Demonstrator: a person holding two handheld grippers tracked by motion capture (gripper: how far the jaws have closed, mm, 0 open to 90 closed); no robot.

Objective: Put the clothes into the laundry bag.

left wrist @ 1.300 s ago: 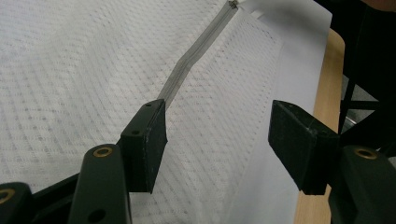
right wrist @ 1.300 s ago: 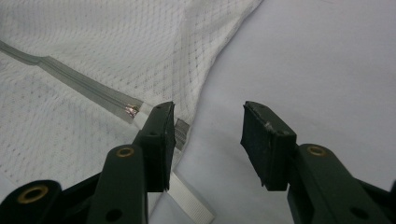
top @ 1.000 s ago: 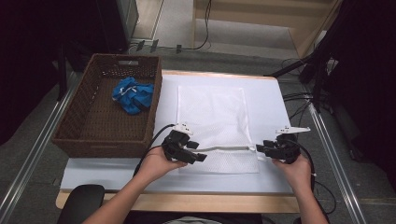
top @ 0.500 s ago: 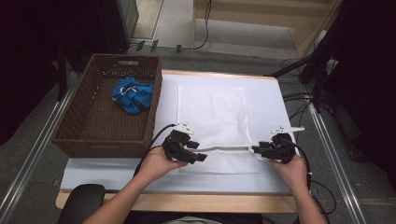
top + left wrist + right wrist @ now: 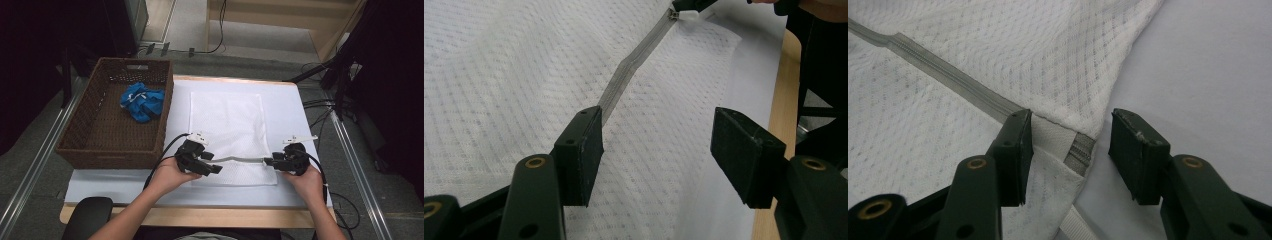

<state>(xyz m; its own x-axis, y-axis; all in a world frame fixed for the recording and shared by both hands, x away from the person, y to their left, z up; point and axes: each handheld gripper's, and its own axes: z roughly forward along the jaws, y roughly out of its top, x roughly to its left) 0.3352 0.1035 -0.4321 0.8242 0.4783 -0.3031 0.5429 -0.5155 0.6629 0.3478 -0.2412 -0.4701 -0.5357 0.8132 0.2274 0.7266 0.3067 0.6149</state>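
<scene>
Across the middle of the high view lies the white mesh laundry bag (image 5: pixel 227 135), flat on the pale mat (image 5: pixel 290 100) that covers the table (image 5: pixel 200 216), with its grey zipper (image 5: pixel 240 160) running along the lower part between my two grippers. At the left of that view stands the wicker basket (image 5: pixel 90 145), a blue cloth (image 5: pixel 142 101) bunched inside it — close beside the bag's left edge, so I would keep any sweep of my left arm short.

My left gripper (image 5: pixel 215 169) sits at the left end of the zipper, jaws apart and pressing on nothing; in the left gripper view the zipper tape (image 5: pixel 634 65) runs off toward the upper middle, where the slider pull (image 5: pixel 686 14) shows white. My right gripper (image 5: pixel 269 161) is at the right end, its jaws having just been opening — the bag's corner (image 5: pixel 1078 150) lies between them, unpinched.

To do this well I judge I should re-grip squarely on the fabric beside the zipper, hold both ends taut, and pull along the tape, not upward.

Right of the bag the mat is bare, giving room; the table's lower edge lies near my wrists.
</scene>
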